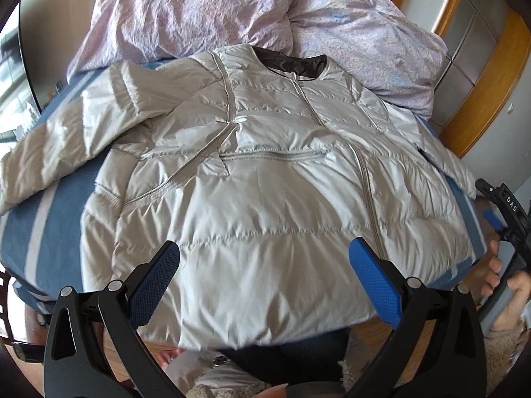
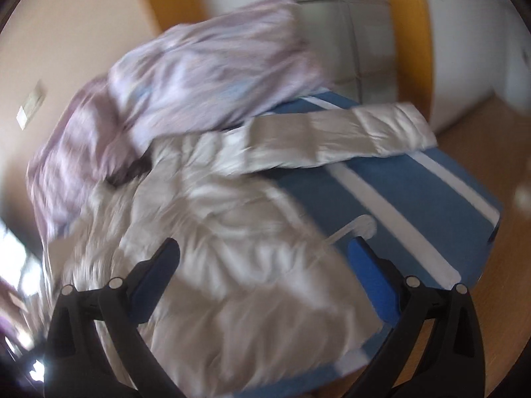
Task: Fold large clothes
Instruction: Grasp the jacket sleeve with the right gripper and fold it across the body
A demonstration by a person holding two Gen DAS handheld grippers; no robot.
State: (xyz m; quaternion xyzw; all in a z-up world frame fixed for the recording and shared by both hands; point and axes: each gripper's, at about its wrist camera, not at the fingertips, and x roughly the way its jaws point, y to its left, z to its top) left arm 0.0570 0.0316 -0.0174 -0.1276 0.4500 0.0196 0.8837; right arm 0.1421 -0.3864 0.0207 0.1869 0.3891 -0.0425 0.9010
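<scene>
On the blue striped bed (image 1: 20, 232) the silver puffer jacket (image 1: 265, 182) lies flat, front up, sleeves out, nothing folded; both tools, left (image 1: 264, 282) and right (image 2: 264, 282), hover wide open and empty, so next I'd grab a sleeve (image 2: 348, 136).

The jacket (image 1: 265, 172) lies spread flat on the bed (image 1: 59, 232), collar toward the far end, one sleeve (image 1: 66, 142) stretched out to the left. The quilt (image 1: 232, 16) is heaped behind it, touching the collar. The left tongs (image 1: 264, 282) hover over the near hem.
</scene>
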